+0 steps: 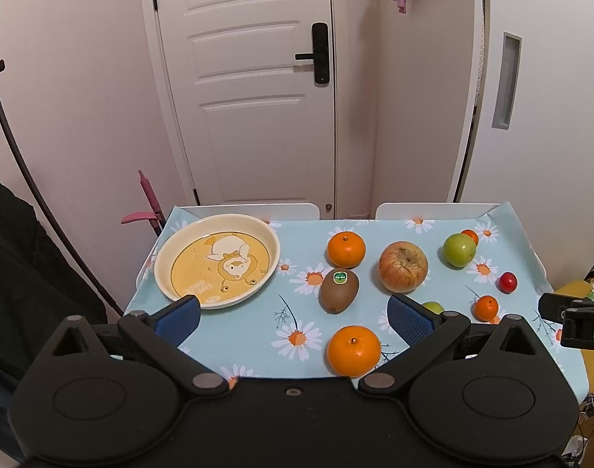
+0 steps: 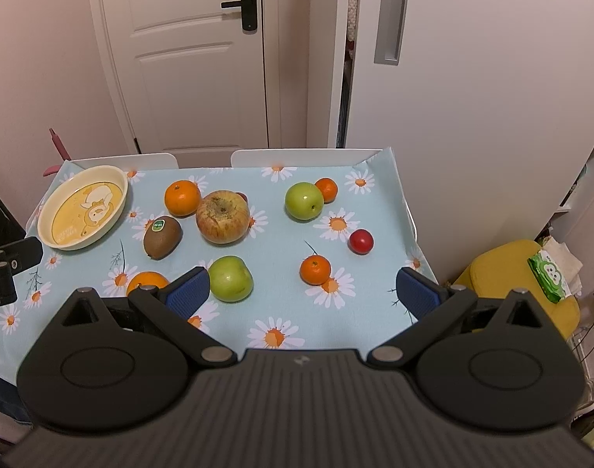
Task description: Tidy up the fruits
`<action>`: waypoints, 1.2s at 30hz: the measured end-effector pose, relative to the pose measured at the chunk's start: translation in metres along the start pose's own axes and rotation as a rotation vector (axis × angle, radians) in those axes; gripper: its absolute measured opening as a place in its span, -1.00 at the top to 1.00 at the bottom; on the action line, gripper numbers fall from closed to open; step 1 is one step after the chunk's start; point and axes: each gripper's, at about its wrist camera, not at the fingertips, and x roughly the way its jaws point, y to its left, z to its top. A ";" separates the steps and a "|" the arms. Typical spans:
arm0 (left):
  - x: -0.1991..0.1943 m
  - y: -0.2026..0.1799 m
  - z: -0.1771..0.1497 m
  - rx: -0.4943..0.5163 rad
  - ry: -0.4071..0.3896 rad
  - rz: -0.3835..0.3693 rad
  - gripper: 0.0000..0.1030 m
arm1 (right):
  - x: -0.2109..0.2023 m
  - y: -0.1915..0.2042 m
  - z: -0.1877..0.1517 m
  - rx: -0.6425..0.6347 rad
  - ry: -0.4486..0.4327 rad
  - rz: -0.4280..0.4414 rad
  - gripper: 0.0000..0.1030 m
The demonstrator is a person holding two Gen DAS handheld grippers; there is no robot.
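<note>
A cream and yellow plate [image 1: 258, 230] [image 2: 119, 179] lies empty at the table's far left. Loose fruit lies on the daisy tablecloth: a kiwi [image 1: 339, 290] [image 2: 162, 237], a big red apple [image 1: 403, 266] [image 2: 223, 216], two large oranges [image 1: 346, 249] [image 1: 353, 350], two green apples [image 2: 304, 200] [image 2: 230, 279], two small mandarins [image 2: 315, 269] [image 2: 326, 189] and a small red fruit [image 2: 361, 241]. My left gripper [image 1: 295, 318] is open above the near table edge, the near orange between its fingers' line. My right gripper [image 2: 304, 290] is open and empty, near the front green apple.
Two white chair backs [image 2: 297, 158] stand behind the table, with a white door [image 1: 254, 78] and cabinet behind. A yellow stool [image 2: 519, 273] with a green wipes pack [image 2: 550, 275] is at the right. A dark coat [image 1: 24, 273] hangs at the left.
</note>
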 end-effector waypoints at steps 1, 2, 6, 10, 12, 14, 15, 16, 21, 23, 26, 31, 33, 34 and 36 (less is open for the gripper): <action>0.000 0.000 0.000 0.000 0.000 0.001 -1.00 | 0.000 0.000 0.000 0.000 0.000 0.000 -1.00; 0.000 0.000 0.000 0.001 -0.001 0.001 -1.00 | 0.000 0.000 0.000 0.000 0.000 0.000 -1.00; 0.000 -0.001 0.000 0.000 0.000 0.001 -1.00 | 0.000 0.000 0.000 0.000 0.001 0.000 -1.00; 0.001 0.001 0.000 0.001 0.002 0.001 -1.00 | 0.001 0.000 0.000 -0.002 0.001 0.000 -1.00; 0.002 -0.001 0.000 0.004 0.004 0.003 -1.00 | 0.000 0.004 0.000 -0.005 0.000 0.001 -1.00; 0.002 0.000 0.000 0.004 0.005 0.002 -1.00 | 0.000 0.004 0.000 -0.006 0.000 0.001 -1.00; 0.002 -0.001 0.001 0.004 0.006 0.002 -1.00 | 0.000 0.004 0.000 -0.006 0.000 0.000 -1.00; 0.003 -0.001 0.001 0.003 0.007 0.002 -1.00 | 0.000 0.004 0.000 -0.006 0.000 0.001 -1.00; 0.003 -0.001 0.001 0.006 0.009 0.005 -1.00 | 0.001 0.003 0.000 -0.005 0.001 0.000 -1.00; 0.004 -0.001 0.001 0.007 0.011 0.005 -1.00 | 0.000 0.004 0.000 -0.005 0.000 0.002 -1.00; 0.004 -0.001 0.002 0.007 0.012 0.005 -1.00 | 0.000 0.005 0.000 -0.005 0.000 0.001 -1.00; 0.003 0.000 0.002 0.003 0.010 0.003 -1.00 | 0.000 0.005 0.000 -0.003 0.000 0.003 -1.00; 0.003 -0.001 0.004 0.001 0.009 0.003 -1.00 | 0.000 0.004 0.000 -0.002 0.000 0.003 -1.00; 0.003 0.000 0.004 0.002 0.009 0.004 -1.00 | 0.000 0.004 0.000 -0.002 0.000 0.003 -1.00; 0.003 0.000 0.004 0.004 0.009 0.005 -1.00 | 0.000 0.005 0.000 -0.002 0.000 0.003 -1.00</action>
